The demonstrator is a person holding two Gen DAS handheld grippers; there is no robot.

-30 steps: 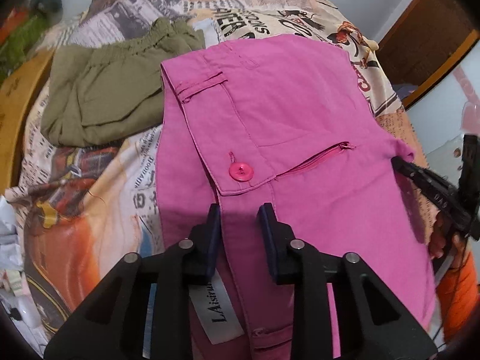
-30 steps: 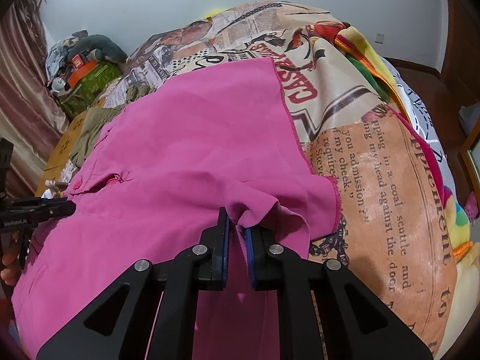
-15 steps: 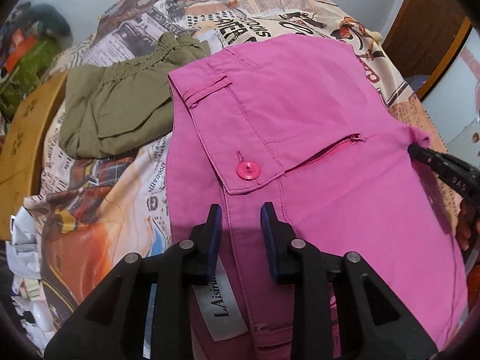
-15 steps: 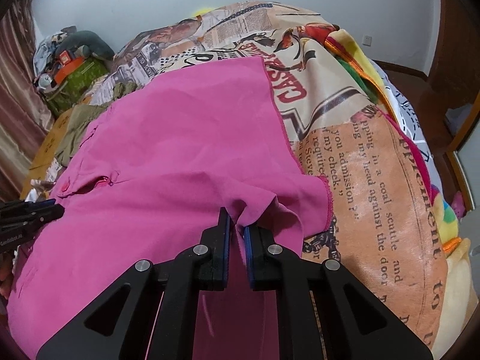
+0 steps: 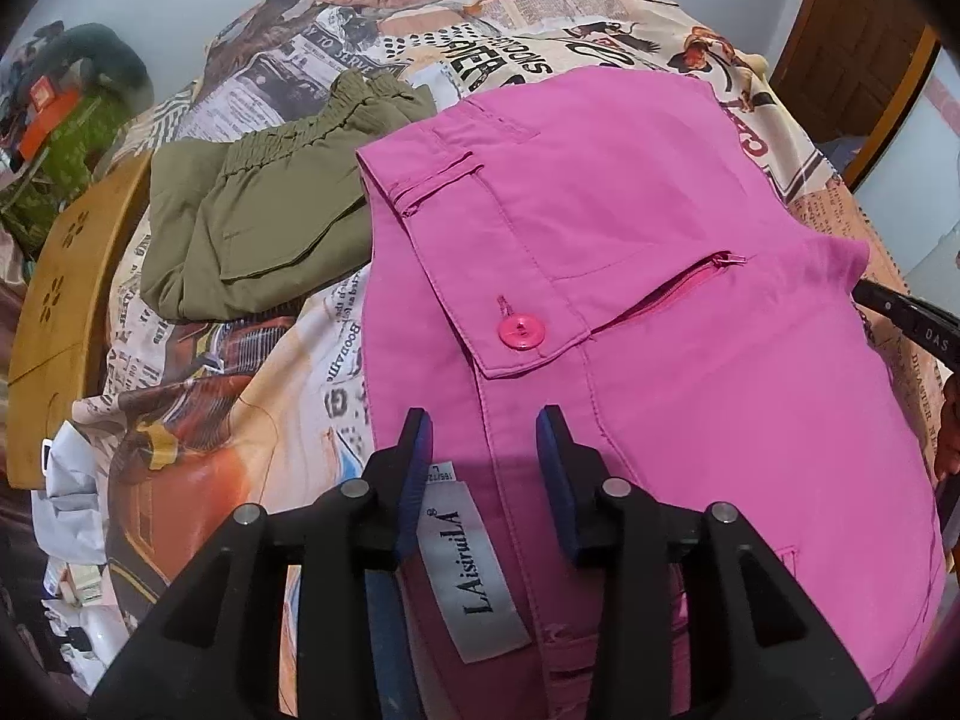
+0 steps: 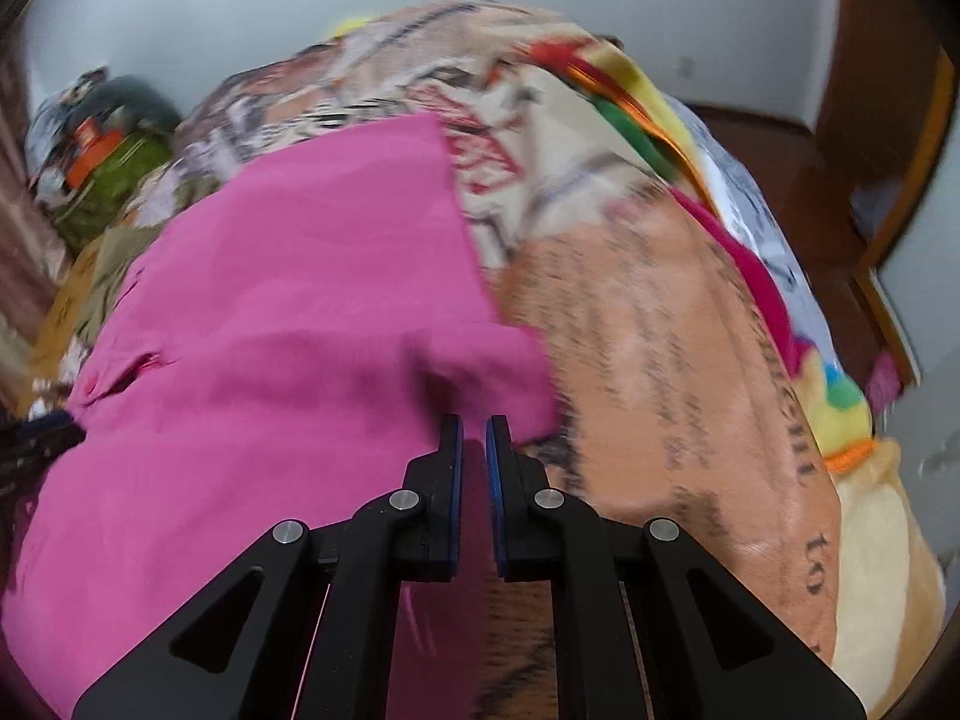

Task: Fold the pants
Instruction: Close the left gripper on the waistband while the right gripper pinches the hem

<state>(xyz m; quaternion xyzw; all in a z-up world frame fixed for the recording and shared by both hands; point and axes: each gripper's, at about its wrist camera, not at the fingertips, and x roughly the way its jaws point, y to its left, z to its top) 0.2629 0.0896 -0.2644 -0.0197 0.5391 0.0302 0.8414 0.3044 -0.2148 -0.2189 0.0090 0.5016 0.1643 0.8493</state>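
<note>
Pink pants (image 5: 630, 252) lie folded on a bed with a newspaper-print cover, waistband and pink button (image 5: 521, 333) facing me in the left wrist view. My left gripper (image 5: 483, 438) hangs open over the waistband next to the white label (image 5: 471, 570), holding nothing. The pants also fill the right wrist view (image 6: 288, 312), which is blurred. My right gripper (image 6: 473, 438) has its jaws nearly closed at the pants' right edge; a fold of fabric seems to sit just ahead of the tips. Its tip shows at the right edge of the left view (image 5: 906, 321).
Olive-green pants (image 5: 264, 222) lie bunched left of the pink ones. A wooden headboard (image 5: 66, 300) and bags (image 6: 102, 162) are at the far left. The bed cover (image 6: 660, 360) drops away to the right, towards a wooden door (image 5: 852, 42).
My left gripper has opened wider and backed off, letting go of the waistband. My right gripper has moved quickly, blurring its view; its jaws have parted slightly.
</note>
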